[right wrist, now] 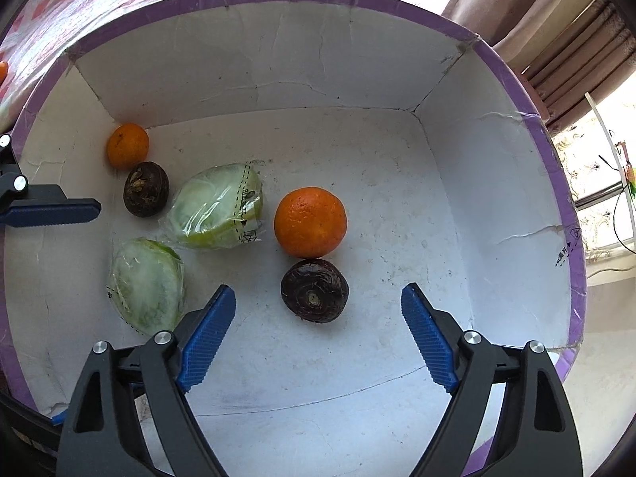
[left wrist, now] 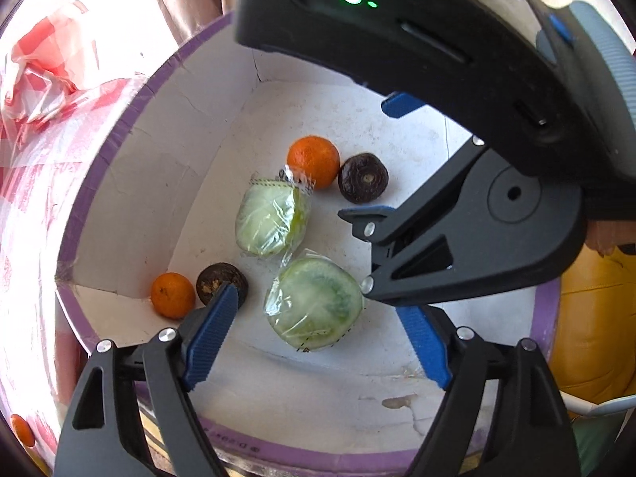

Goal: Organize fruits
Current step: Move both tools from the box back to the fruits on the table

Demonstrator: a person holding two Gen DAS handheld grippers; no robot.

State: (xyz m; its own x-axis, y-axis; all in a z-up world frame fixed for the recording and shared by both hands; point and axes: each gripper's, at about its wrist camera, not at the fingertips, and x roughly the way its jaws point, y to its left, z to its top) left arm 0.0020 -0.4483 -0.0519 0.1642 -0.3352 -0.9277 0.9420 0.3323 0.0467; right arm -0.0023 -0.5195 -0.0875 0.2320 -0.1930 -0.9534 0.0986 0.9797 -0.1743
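Both the left gripper point(left wrist: 318, 314) and right gripper point(right wrist: 318, 306) hang spread apart, empty, over the fruit-holding box point(right wrist: 254, 63).

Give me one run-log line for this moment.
left hand-held gripper: open, empty | right hand-held gripper: open, empty | box: two oranges, two dark round fruits, two wrapped green pieces inside

Six fruits point(right wrist: 310, 222) inside box point(right wrist: 278, 59)

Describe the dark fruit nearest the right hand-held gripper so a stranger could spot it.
Look inside the white box with the purple rim. Near its middle lies the bigger orange; touching it, on the gripper's side, sits a dark purple-brown fruit. Unlike the other dark fruit, it lies away from the box's corner.
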